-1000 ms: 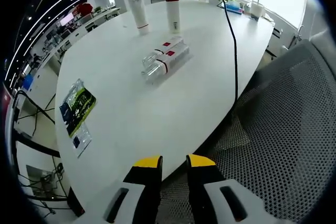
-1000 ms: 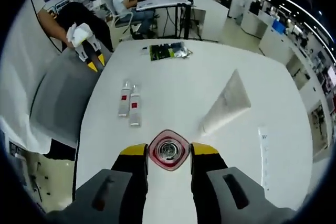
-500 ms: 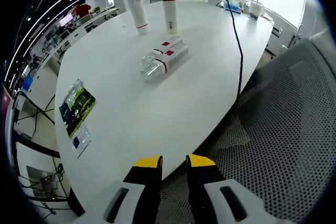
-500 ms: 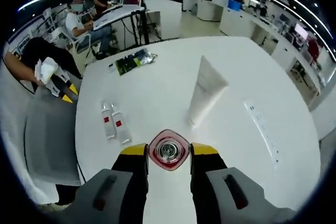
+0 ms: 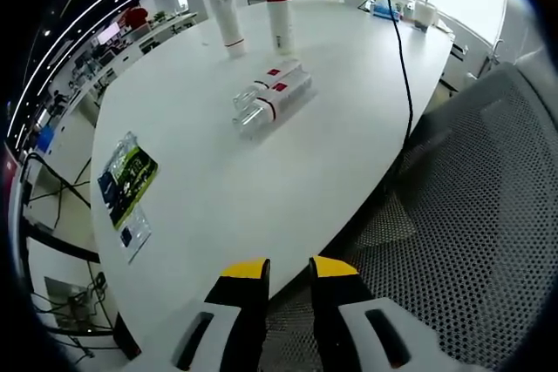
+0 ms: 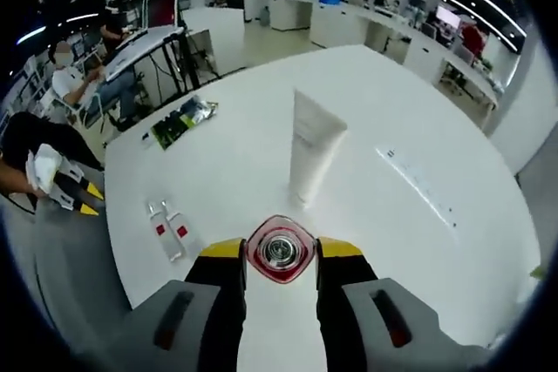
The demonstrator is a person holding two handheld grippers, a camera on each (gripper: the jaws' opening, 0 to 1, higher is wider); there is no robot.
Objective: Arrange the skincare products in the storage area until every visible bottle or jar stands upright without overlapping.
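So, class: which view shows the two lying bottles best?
The left gripper view: the two bottles lie large and near mid-table, red labels plain. In the right gripper view they are small, off beside the right tool.

open-plan office | white meeting table [image 6: 453,241] | desks [image 6: 157,37] | mesh chair [image 5: 471,215]
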